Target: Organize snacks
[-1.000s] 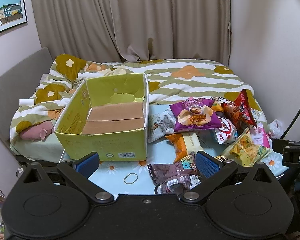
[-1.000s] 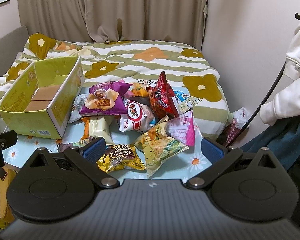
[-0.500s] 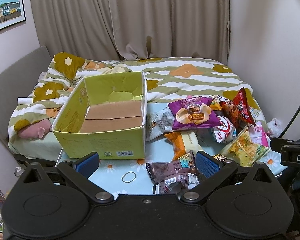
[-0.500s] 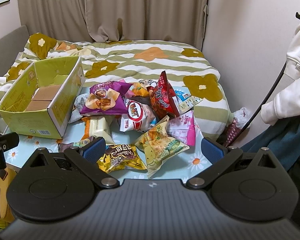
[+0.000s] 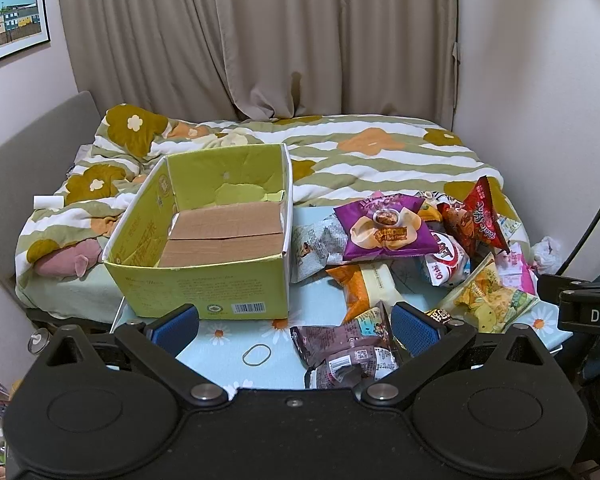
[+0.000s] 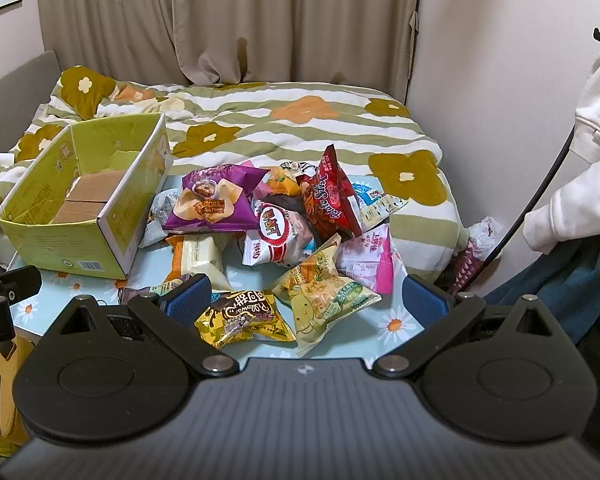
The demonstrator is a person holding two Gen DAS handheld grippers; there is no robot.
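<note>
An open, empty yellow-green cardboard box (image 5: 204,280) (image 6: 80,248) stands on the left of a small table with a daisy-print cloth (image 5: 228,344). A pile of several snack bags lies to its right: a purple bag (image 5: 384,224) (image 6: 216,200), a red bag (image 5: 476,216) (image 6: 332,196), a white Oishi bag (image 6: 276,240), a yellow-green bag (image 6: 320,296), a gold bag (image 6: 244,316) and a dark brown bag (image 5: 344,348). My left gripper (image 5: 294,322) is open and empty, above the table's near edge. My right gripper (image 6: 306,300) is open and empty, above the gold and yellow-green bags.
A bed with a flowered striped duvet (image 5: 380,156) lies behind the table, with curtains (image 5: 260,40) beyond. A rubber band (image 5: 257,354) lies on the cloth. A person in a white top (image 6: 588,160) stands at the right. Walls close in on both sides.
Both grippers drifted slightly; the table scene has shifted a little in both views. Nothing was picked up or moved.
</note>
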